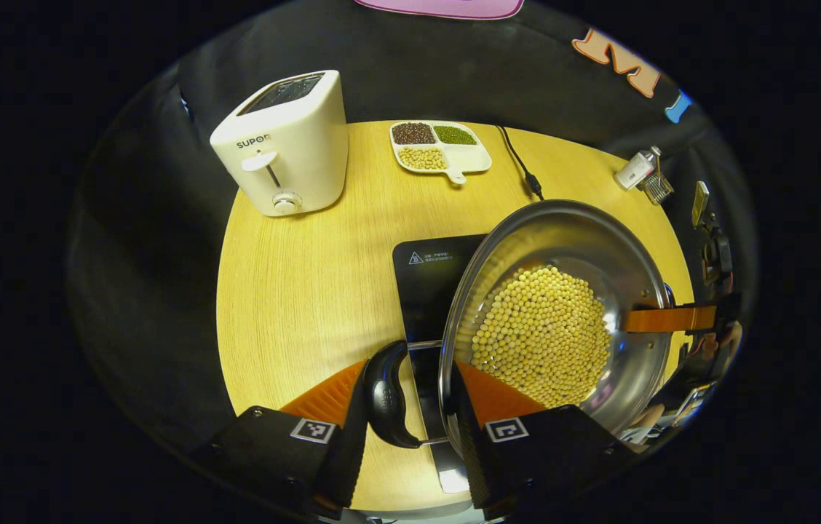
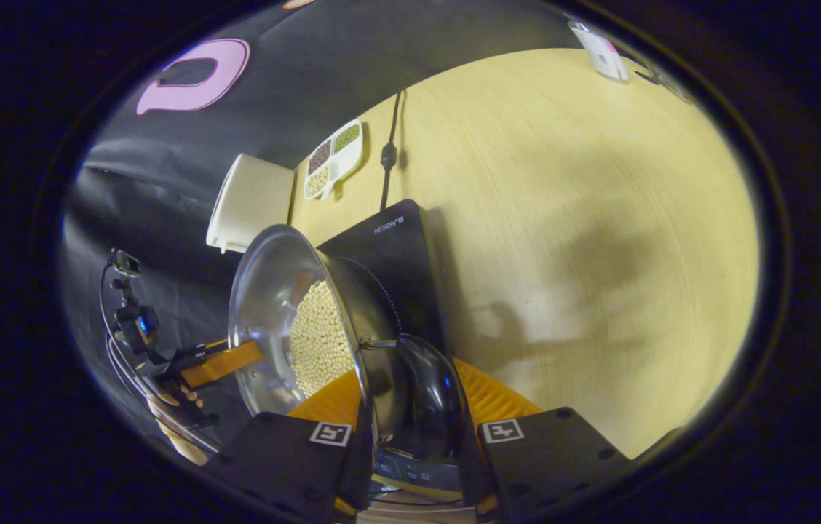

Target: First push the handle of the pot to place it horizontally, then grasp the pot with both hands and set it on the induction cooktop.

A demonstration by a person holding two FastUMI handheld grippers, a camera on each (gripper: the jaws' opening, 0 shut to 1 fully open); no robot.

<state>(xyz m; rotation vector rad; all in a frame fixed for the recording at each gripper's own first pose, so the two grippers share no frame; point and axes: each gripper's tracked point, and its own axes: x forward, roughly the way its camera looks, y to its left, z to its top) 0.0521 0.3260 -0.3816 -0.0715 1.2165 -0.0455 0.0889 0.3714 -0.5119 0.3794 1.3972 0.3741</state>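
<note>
Pot: the round stainless-steel pot [image 1: 563, 291] holding pale yellow soybeans [image 1: 543, 335] is carried over the near right part of the flat black induction cooktop [image 1: 431, 280]; whether its base touches the glass, I cannot tell.
Left gripper: the left gripper [image 1: 414, 397] straddles the pot's black curved side handle [image 1: 387, 394] and rim, one finger inside the bowl; it looks clenched there, though contact on both sides is hard to confirm.
Right gripper: the right gripper [image 2: 414, 407] is closed around the other black handle [image 2: 429, 397], the pot wall just beside its left finger.
Step in hand: judging by the two-handed hold, the lift is done and the set-down remains.
Doing it well: keep both grippers level so the beans do not slide; centre the pot on the cooktop, lower evenly, release only once it sits flat.
Risks: the pot looks off-centre toward the cooktop's edge; the black power cord [image 1: 520, 164] and the cream-white toaster [image 1: 283, 142] on the round wooden table [image 1: 294, 291] stand well apart.
</note>
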